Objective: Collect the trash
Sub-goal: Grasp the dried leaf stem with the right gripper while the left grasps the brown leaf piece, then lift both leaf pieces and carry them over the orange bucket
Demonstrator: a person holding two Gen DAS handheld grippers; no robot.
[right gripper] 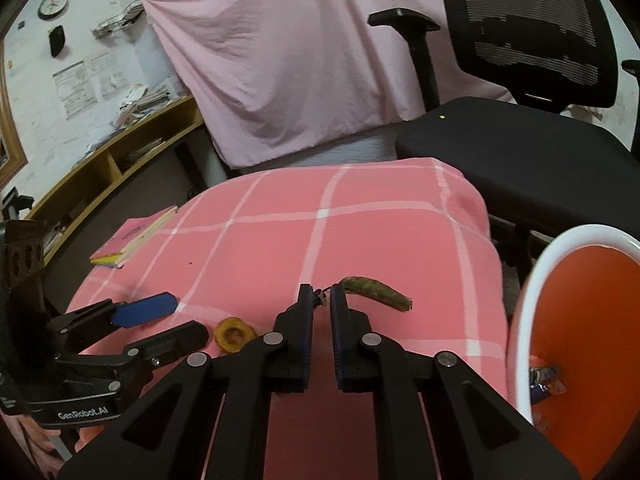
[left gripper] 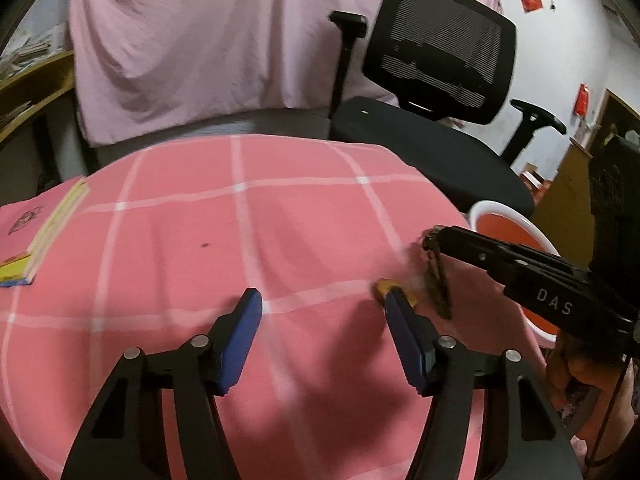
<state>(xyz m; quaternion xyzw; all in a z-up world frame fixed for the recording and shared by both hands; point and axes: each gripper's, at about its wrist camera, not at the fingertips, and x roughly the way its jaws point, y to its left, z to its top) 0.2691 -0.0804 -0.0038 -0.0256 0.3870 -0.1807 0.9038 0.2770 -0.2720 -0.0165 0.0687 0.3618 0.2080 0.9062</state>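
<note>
My right gripper (right gripper: 320, 298) is shut on the thin stem of a brown-green pod (right gripper: 376, 290), which sticks out to the right just above the pink checked cloth (right gripper: 360, 240). From the left wrist the pod (left gripper: 438, 288) hangs down from that gripper's tip. A yellow-brown ring (right gripper: 234, 334) lies flat on the cloth. My left gripper (left gripper: 320, 304) stands open over the cloth with nothing between its pads. The ring (left gripper: 382, 288) sits right at the tip of its right finger (left gripper: 400, 320), partly hidden by it. The orange bin's white rim (right gripper: 532, 300) is at the table's right edge.
A thin book (left gripper: 48, 232) lies at the cloth's left edge. A black office chair (left gripper: 440, 60) stands behind the table on the right, with a pink sheet (left gripper: 220, 40) hung behind it. Wrappers (right gripper: 544, 380) lie inside the bin. A wooden shelf (right gripper: 120, 152) runs along the left wall.
</note>
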